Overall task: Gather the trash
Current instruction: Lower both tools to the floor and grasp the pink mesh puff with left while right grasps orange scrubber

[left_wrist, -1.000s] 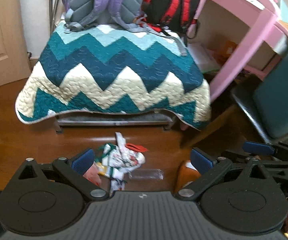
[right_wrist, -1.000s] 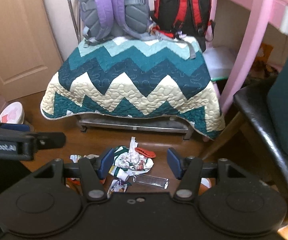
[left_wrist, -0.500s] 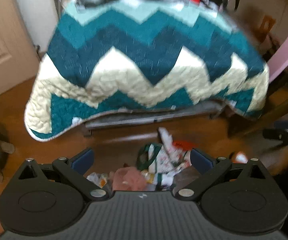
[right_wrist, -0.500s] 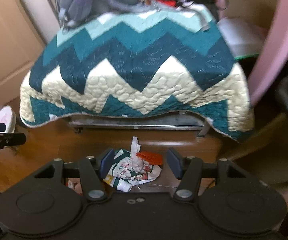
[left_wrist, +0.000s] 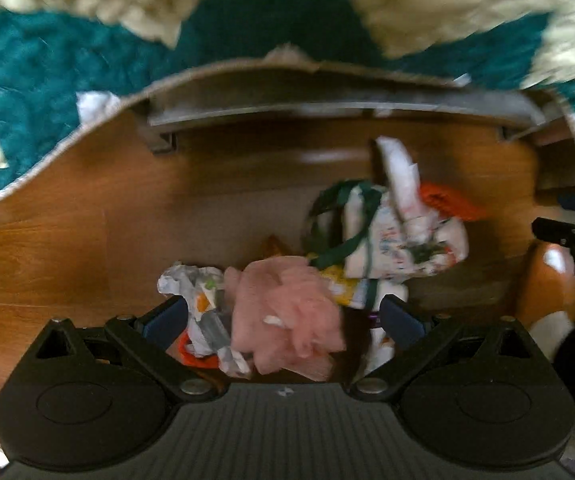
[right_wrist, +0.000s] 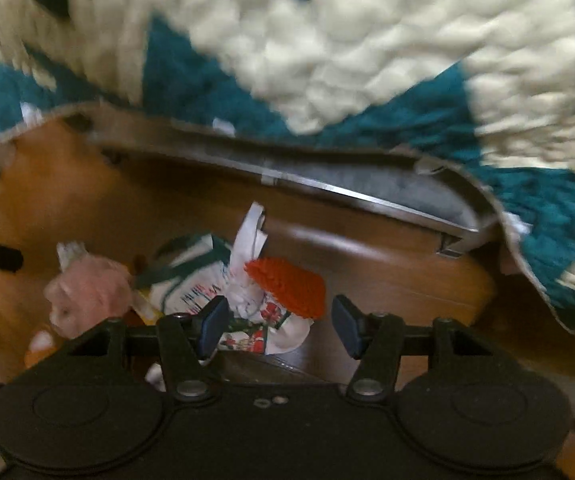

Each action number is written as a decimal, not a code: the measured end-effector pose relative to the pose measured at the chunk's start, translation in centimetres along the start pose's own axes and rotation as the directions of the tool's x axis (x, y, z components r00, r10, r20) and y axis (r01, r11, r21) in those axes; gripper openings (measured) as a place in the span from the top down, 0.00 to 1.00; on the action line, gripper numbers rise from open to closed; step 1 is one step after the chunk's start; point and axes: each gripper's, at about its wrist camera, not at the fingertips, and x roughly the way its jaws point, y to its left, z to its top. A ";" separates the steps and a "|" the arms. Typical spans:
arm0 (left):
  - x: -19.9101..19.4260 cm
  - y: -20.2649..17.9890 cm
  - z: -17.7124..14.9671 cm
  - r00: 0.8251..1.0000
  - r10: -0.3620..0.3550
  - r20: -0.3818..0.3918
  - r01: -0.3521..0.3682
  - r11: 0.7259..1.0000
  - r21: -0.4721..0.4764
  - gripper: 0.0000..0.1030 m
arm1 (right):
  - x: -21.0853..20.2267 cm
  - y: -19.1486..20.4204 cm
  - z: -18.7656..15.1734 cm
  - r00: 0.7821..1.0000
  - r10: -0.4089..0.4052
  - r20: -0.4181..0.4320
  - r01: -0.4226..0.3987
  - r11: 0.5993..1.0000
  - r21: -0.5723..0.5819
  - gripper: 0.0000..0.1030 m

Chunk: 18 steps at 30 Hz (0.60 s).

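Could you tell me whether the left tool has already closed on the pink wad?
No, the left tool is open, its fingers either side of the pink wad.

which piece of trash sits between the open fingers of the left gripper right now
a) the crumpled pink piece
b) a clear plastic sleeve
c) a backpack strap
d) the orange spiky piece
a: in the left wrist view the left gripper is open on the wooden floor, and the crumpled pink piece lies in the gap between its blue pads; the orange spiky piece lies farther ahead to the right.
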 end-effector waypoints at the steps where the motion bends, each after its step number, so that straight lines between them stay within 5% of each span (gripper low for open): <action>1: 1.3 0.1 0.2 1.000 0.009 -0.019 -0.009 1.000 -0.002 0.00 | 1.0 0.0 0.1 1.000 -0.004 -0.015 0.004 1.000 -0.020 0.45; 11: 10.9 0.5 0.1 0.980 0.009 -0.200 -0.011 1.000 -0.011 0.01 | 9.5 1.8 -0.9 0.991 -0.054 -0.122 0.022 0.967 -0.254 0.46; 18: 13.2 -0.9 -0.9 0.971 0.010 -0.238 0.002 0.999 0.054 0.05 | 13.0 2.2 -0.6 0.991 -0.058 -0.122 0.019 0.953 -0.303 0.47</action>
